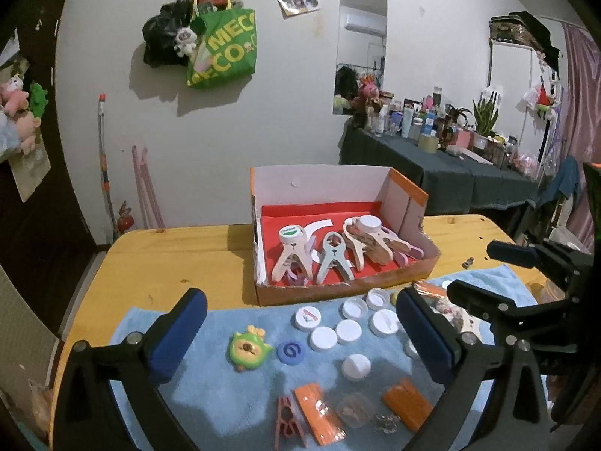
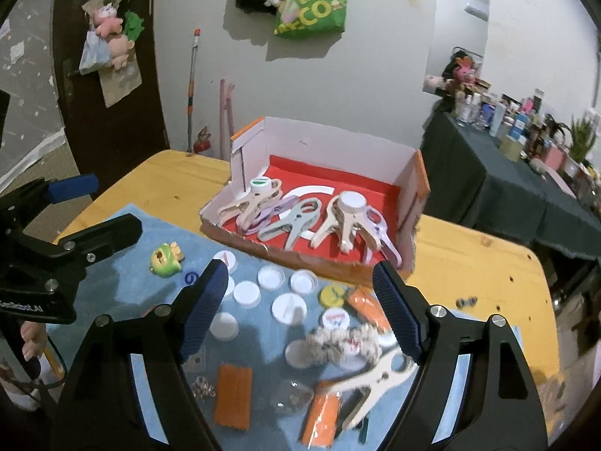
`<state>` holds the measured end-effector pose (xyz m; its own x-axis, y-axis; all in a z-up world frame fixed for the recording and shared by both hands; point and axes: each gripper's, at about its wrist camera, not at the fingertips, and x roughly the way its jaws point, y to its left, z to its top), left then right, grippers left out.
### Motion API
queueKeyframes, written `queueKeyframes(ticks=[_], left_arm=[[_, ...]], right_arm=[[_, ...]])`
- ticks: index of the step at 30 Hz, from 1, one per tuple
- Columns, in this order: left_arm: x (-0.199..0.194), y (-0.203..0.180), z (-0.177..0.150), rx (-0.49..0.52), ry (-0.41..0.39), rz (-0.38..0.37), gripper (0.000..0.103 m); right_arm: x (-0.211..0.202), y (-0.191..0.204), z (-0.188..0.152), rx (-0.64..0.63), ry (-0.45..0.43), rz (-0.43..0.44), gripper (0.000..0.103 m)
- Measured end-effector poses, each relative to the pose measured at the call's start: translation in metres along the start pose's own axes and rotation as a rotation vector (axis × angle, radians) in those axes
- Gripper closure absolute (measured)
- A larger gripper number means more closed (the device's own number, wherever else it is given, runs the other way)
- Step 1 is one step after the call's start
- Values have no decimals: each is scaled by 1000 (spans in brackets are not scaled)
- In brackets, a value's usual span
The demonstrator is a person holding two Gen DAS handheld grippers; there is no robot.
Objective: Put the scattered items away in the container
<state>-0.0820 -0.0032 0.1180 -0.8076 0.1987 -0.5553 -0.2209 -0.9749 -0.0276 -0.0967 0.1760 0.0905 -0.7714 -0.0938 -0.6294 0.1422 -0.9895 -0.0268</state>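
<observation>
The cardboard box (image 1: 340, 248) stands open-topped on the wooden table (image 1: 169, 263), its tall back and side walls closing off the far side while the low front wall leaves a way in over the blue towel (image 1: 225, 387). Inside, large clothes pegs (image 1: 330, 255) crowd the front of the red floor, and bare room is left only along the back. The towel is thick with bottle caps (image 1: 347, 329), a green toy (image 1: 248, 349), orange packets (image 2: 233, 396) and a loose peg (image 2: 372, 379), whereas the bare table left of the box lies free.
</observation>
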Motion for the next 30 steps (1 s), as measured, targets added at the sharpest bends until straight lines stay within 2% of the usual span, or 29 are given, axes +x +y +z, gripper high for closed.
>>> queueKeyframes(ticks=[4,7,12,20,26,30], left_arm=[[-10,-13,-14,3,-41,34,0],[-8,-22,-27,-1,-37,66,0],[7,-35,-46,-9,5,17,0],[18,-44,-71,-22,32,13,0],[23,-36,-83,-48,26,83,0],[26,-29,-88,-63,32,107,0]], right_arm=[[-12,-4,-23,56,-21,-2,19],[-16,-8,-38,79,-30,-31,18],[-12,-13,-65,123,-11,-57,18],[-12,-22,-94,193,-12,-78,18],[-9,-17,-106,167,-24,-135,18],[-4,-17,-110,174,-18,-130,18]])
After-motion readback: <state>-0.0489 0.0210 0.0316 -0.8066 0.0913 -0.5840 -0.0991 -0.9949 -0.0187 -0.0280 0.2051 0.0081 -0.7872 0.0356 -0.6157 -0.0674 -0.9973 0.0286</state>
